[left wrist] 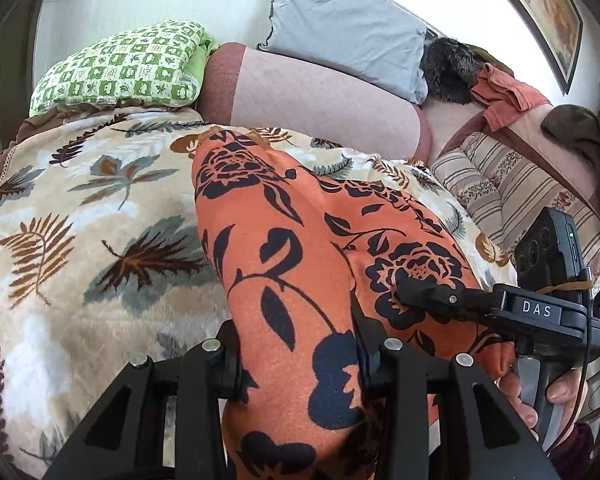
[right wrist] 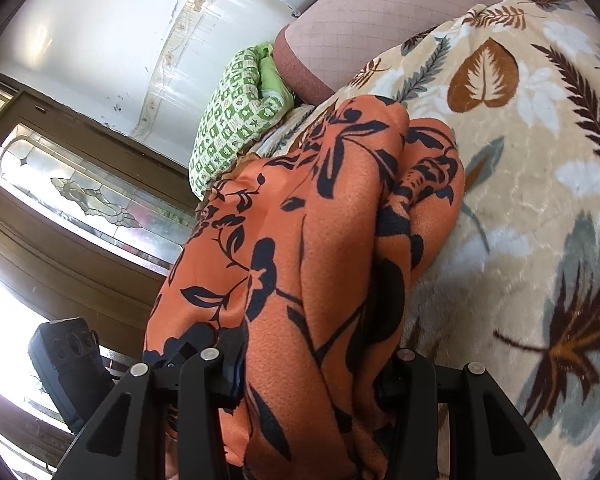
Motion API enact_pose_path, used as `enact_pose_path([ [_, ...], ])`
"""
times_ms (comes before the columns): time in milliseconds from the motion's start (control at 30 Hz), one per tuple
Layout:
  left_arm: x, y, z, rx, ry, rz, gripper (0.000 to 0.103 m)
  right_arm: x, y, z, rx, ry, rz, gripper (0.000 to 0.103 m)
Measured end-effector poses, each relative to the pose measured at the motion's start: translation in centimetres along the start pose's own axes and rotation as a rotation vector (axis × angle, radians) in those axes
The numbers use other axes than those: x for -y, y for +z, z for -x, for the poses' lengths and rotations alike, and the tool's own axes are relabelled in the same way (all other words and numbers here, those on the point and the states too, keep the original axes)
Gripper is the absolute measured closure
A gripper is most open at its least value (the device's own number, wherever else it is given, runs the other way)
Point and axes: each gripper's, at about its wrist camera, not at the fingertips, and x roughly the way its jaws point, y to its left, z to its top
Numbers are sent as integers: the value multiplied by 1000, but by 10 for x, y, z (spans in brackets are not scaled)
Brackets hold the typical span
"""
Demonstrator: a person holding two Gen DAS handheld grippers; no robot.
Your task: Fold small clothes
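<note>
orange floral garment (left wrist: 284,248) between left tongs (left wrist: 296,364), right tongs (right wrist: 308,376)

So the garment (left wrist: 300,280) is bunched between the left gripper's (left wrist: 300,364) jaws and drapes forward onto the blanket (left wrist: 80,240). The right gripper (left wrist: 420,296) comes in from the right, gripping the same garment. Behind the blanket there's a bolster (left wrist: 320,100), checked pillow (left wrist: 120,68) on its left, another pillow (left wrist: 340,24) leaning up behind it.
</note>
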Motion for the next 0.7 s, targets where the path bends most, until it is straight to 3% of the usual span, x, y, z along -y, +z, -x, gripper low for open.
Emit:
enact_pose_path([
  [500,1,-16,-27,-70,36,5,61,18,-7,-6,-22,-64,-27,56],
  [700,-9,-25,-49,-154,92,44,55,29,-4,-19,-55,-99,-62,56],
])
